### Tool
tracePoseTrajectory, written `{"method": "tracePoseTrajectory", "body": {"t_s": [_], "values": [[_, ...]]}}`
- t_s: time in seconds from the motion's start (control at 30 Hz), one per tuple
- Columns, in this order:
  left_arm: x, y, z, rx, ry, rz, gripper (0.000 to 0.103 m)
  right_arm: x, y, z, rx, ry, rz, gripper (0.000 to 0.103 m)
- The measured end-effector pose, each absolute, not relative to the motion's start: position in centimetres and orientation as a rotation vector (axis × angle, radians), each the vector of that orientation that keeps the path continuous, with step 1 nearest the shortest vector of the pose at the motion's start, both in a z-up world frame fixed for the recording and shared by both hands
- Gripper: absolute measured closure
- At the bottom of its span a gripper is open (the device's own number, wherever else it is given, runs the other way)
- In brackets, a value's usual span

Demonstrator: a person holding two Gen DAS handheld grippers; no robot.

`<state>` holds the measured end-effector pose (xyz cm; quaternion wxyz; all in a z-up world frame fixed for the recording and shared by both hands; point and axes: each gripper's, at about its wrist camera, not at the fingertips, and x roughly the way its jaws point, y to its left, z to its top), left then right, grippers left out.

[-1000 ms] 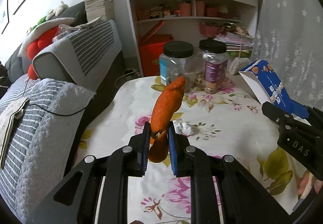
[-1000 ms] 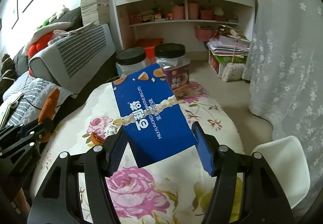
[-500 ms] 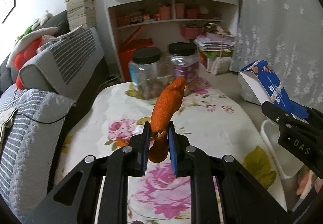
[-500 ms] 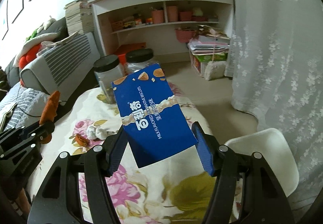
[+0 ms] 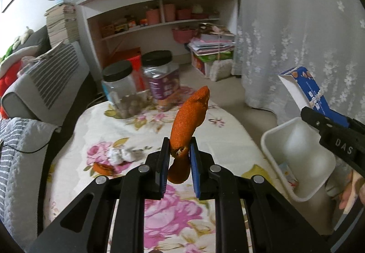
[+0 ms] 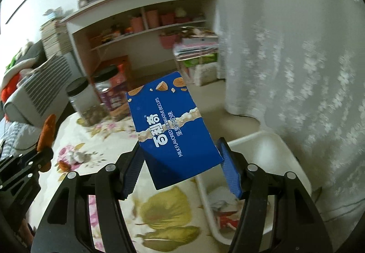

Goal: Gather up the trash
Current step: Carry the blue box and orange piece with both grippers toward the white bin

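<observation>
The left gripper is clamping a strip of orange peel, which is standing nearly upright out of the jaws with its long axis running up and slightly right. The right gripper is gripping a blue biscuit box by its two side faces, the box tilting up and away from the fingers.

Both items are being carried over the right edge of the flowered table. The white bin is standing just beside that edge, to the right of the left gripper and directly below and ahead of the right gripper. The box is therefore the nearer item to the bin mouth; the peel is judged to need further travel rightward before release.

A crumpled tissue and a second peel scrap are lying near the table's left edge, uncollected. Some rubbish is already sitting in the bin.

Compared with a second ago, both views are swinging rightward: the bin, previously out of the left view, is now showing, and the jars are sitting further left. Both grips are unchanged.
</observation>
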<state>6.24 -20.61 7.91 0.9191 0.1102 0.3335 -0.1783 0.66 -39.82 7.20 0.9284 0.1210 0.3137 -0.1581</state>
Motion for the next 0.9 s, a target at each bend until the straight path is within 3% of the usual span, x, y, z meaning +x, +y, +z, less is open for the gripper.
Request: {"method": "tracePoseTrajectory", "body": {"t_s": [0.27, 0.3, 0.37, 0.7, 0.9], "values": [[5.3, -25.7, 8.1, 0.237, 0.696, -0.452, 0.086, -1.6, -44.7, 6.7, 0.302, 0.656, -0.420, 0.040], [5.1, -26.4, 8.2, 0.240, 0.693, -0.463, 0.086, -1.8, -45.2, 6.7, 0.307, 0.657, -0.435, 0.037], [4.8, -27.8, 8.4, 0.247, 0.689, -0.487, 0.086, -2.4, -46.5, 6.7, 0.319, 0.668, -0.479, 0.017], [3.3, -34.4, 8.6, 0.277, 0.698, -0.581, 0.085, -6.0, -51.7, 6.9, 0.368, 0.644, -0.616, 0.016], [2.5, -38.0, 8.9, 0.281, 0.701, -0.630, 0.085, -7.8, -53.7, 7.2, 0.361, 0.632, -0.693, 0.011]]}}
